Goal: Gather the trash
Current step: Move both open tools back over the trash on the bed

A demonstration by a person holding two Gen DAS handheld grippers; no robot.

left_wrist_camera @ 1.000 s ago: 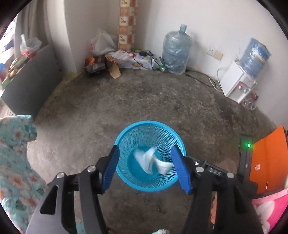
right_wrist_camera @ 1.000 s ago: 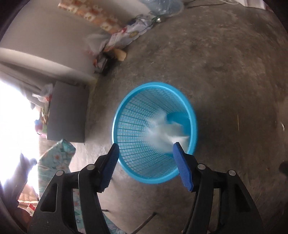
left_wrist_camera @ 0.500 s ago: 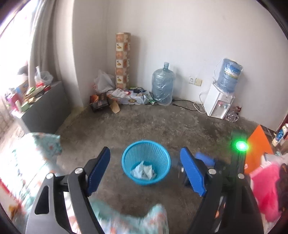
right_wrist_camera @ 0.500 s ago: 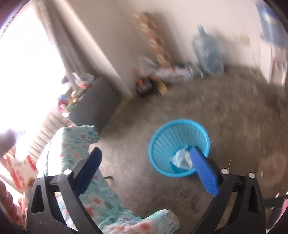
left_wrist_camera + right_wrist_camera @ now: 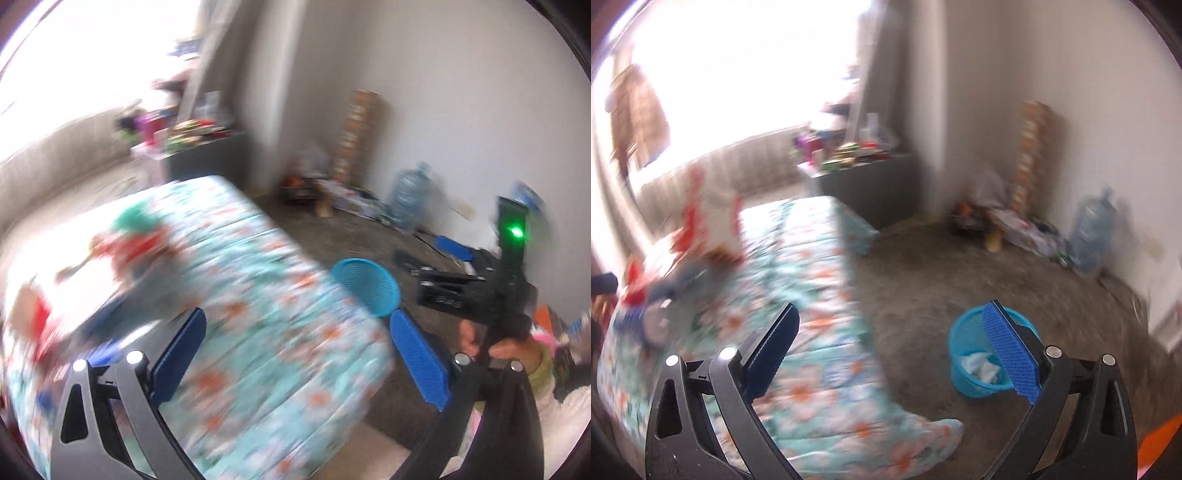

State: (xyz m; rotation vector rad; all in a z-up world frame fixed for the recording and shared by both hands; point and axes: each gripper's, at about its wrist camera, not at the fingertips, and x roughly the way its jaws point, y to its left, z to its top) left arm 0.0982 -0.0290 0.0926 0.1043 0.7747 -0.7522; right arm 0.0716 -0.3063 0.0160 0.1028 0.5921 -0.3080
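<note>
The blue mesh basket [image 5: 979,380] stands on the concrete floor with crumpled white paper [image 5: 977,365] in it. My right gripper [image 5: 892,314] is open and empty, above the edge of the flower-print cloth [image 5: 812,332], up and left of the basket. My left gripper [image 5: 297,317] hangs over the same cloth [image 5: 258,295], its jaws opening with nothing between them. The basket [image 5: 365,291] shows just beyond its right finger. Blurred red, white and green items [image 5: 136,240] lie on the cloth's far left. A hand [image 5: 513,347] holds the right gripper [image 5: 439,262] at the right.
A grey cabinet [image 5: 871,188] with clutter on top stands by the bright window. In the corner are a tall patterned column [image 5: 1030,155], bags and papers [image 5: 997,221] and a big water bottle [image 5: 1093,236]. An orange sheet [image 5: 1160,439] lies at lower right.
Both grippers rose away from the basket and swung left over the flower-print cloth, their jaws spreading wider. The white paper that was dropping between them now lies in the basket.
</note>
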